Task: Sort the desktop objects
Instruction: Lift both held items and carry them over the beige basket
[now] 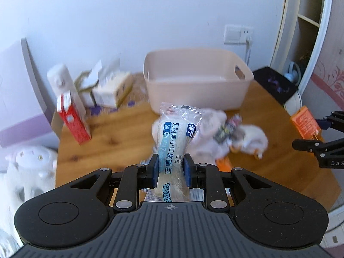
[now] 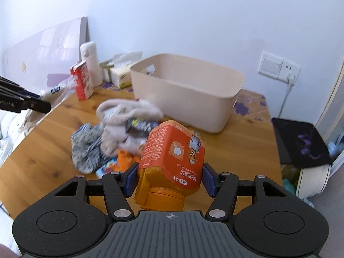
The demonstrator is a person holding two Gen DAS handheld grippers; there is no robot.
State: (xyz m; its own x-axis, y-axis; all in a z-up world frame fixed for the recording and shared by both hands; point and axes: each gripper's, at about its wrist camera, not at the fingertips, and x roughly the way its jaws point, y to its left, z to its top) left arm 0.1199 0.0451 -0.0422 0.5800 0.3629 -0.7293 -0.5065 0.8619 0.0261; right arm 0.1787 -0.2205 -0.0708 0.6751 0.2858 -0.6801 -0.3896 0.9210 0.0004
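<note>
A wrapped bread packet (image 1: 175, 150) is pinched at its waist by the left hand-held gripper (image 1: 171, 169), and an orange cotton-ball container (image 2: 172, 159) is clamped between the pads of the right hand-held gripper (image 2: 169, 179); both are held in the air, short of the beige bin (image 2: 189, 94), which stands at the back of the wooden surface (image 2: 43, 146). The packet is soft and visibly squeezed, so its wrapper could probably slide out of the narrow grip if it is swung towards the bin. The container is held tilted and cap-end towards the camera, so it might twist between the pads or strike the bin's near wall if it is carried too low. A pile of cloth items (image 2: 126, 124) lies directly in front of the bin and could be snagged by a low pass. The bin's bare inside floor is shown only in the left wrist view, along with a plush toy (image 1: 32, 172) beyond the surface's edge, far to the left of the bin. A blue-grey knitted piece (image 2: 88, 150) at the near left of the pile is shown only in the right wrist view.
</note>
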